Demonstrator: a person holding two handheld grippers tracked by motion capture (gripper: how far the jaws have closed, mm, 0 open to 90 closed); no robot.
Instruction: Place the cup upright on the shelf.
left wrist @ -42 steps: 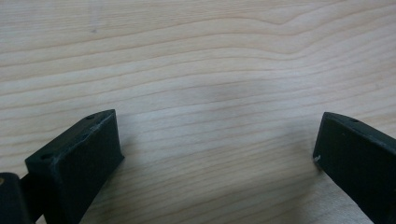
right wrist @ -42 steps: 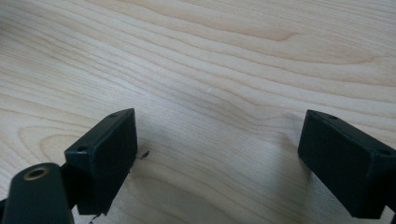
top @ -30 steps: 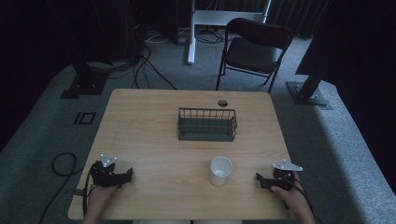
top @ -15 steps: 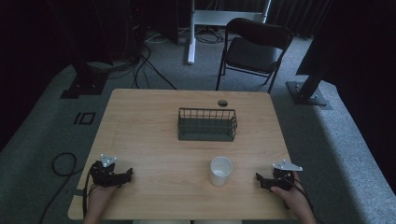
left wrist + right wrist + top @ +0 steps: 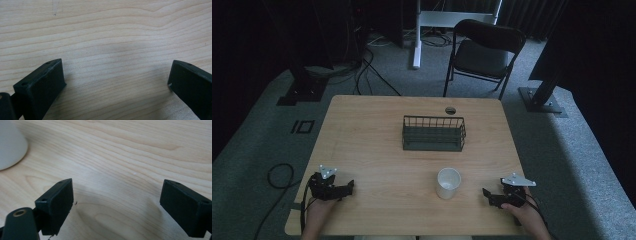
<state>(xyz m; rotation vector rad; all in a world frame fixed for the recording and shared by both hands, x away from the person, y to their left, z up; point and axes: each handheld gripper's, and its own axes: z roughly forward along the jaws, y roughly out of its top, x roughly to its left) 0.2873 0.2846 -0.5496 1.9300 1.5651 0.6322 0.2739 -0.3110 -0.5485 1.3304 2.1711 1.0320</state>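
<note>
A white cup (image 5: 448, 183) stands upright on the wooden table (image 5: 372, 135), near the front edge and right of centre; its base shows at the upper left of the right gripper view (image 5: 10, 147). A dark wire basket (image 5: 433, 133) sits at the table's middle. My left gripper (image 5: 349, 188) rests on the table at the front left, held by a hand, jaws wide apart over bare wood (image 5: 116, 72). My right gripper (image 5: 486, 194) rests at the front right, a short way right of the cup, also open with nothing between its jaws (image 5: 117, 197).
A round cable hole (image 5: 450, 110) lies behind the basket near the far edge. Beyond the table stand a black folding chair (image 5: 484, 52), a white desk leg (image 5: 416, 30) and dark stand bases (image 5: 539, 97). Cables run over the grey floor at the left (image 5: 277, 175).
</note>
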